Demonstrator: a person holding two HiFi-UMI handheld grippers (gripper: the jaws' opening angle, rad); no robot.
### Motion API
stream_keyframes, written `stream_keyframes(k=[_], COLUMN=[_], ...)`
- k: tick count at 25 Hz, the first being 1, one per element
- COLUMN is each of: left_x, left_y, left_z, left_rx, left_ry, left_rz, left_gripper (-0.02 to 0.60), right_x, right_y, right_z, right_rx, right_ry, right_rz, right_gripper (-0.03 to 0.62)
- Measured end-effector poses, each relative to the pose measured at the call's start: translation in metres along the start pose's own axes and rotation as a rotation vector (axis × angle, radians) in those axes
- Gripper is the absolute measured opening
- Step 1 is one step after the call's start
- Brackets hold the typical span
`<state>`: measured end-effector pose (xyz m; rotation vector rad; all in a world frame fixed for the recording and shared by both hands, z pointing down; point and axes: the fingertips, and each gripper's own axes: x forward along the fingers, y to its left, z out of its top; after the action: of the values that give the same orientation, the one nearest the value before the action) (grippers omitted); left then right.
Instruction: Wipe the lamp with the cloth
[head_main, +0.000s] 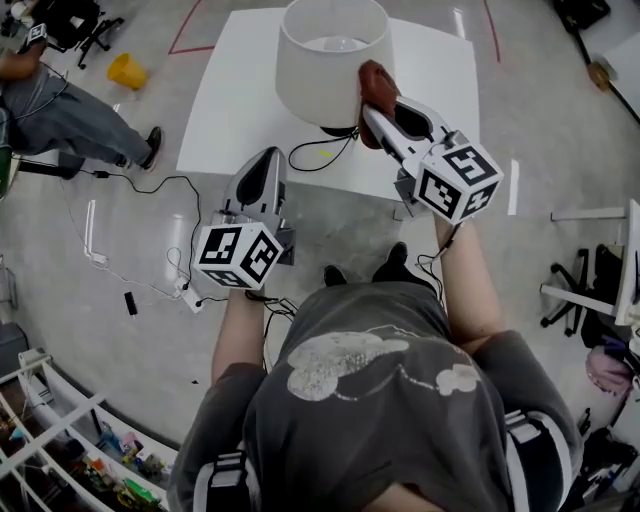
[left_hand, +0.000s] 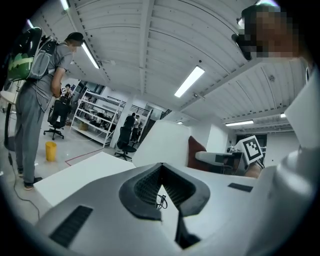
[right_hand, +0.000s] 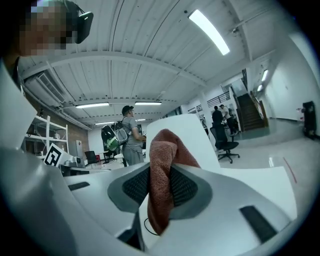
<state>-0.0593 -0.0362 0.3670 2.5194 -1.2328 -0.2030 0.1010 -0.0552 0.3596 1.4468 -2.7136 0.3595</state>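
A lamp with a wide white shade (head_main: 318, 70) stands on a white table (head_main: 240, 90); its black cord (head_main: 318, 152) curls on the tabletop. My right gripper (head_main: 375, 108) is shut on a rust-brown cloth (head_main: 377, 85), which presses against the shade's right side. In the right gripper view the cloth (right_hand: 162, 175) hangs between the pads with the shade (right_hand: 192, 135) just behind it. My left gripper (head_main: 262, 172) hovers over the table's near edge, left of the lamp, shut and holding nothing. The left gripper view shows the shade (left_hand: 165, 142) ahead and the cloth (left_hand: 196, 152) beside it.
A person in grey (head_main: 60, 110) stands at the far left near a yellow bin (head_main: 127, 70). Cables and a power strip (head_main: 190, 295) lie on the floor left of me. Office chairs (head_main: 85, 30) and shelving ring the room.
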Motion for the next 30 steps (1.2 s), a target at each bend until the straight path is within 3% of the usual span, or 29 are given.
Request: stream_keyframes(k=[7,12,23,30], left_x=[-0.007,-0.01,-0.008,0.004], left_y=[-0.008,-0.021,-0.043,-0.028], left_z=[-0.016,-0.017,0.018,0.043], left_rx=[-0.018,-0.011,0.06,0.077], left_ry=[0.021,0.008,-0.071,-0.109], left_rz=[0.021,0.07,0.102,0.026], left_gripper=[0.008,0.008,0.008,0.008], right_x=[0.0,-0.008,-0.034,-0.016], right_y=[-0.001,-0.003,0.011,0.025], right_z=[-0.042,-0.049,0.029,0.062], right_rx=[0.04,0.061,0.021,-0.037], right_ry=[0.074,0.079,-0.096,-0.162], right_rz=[0.011,0.052,0.152,0.128], right_gripper=[0.091,0.091,0.091,0.091])
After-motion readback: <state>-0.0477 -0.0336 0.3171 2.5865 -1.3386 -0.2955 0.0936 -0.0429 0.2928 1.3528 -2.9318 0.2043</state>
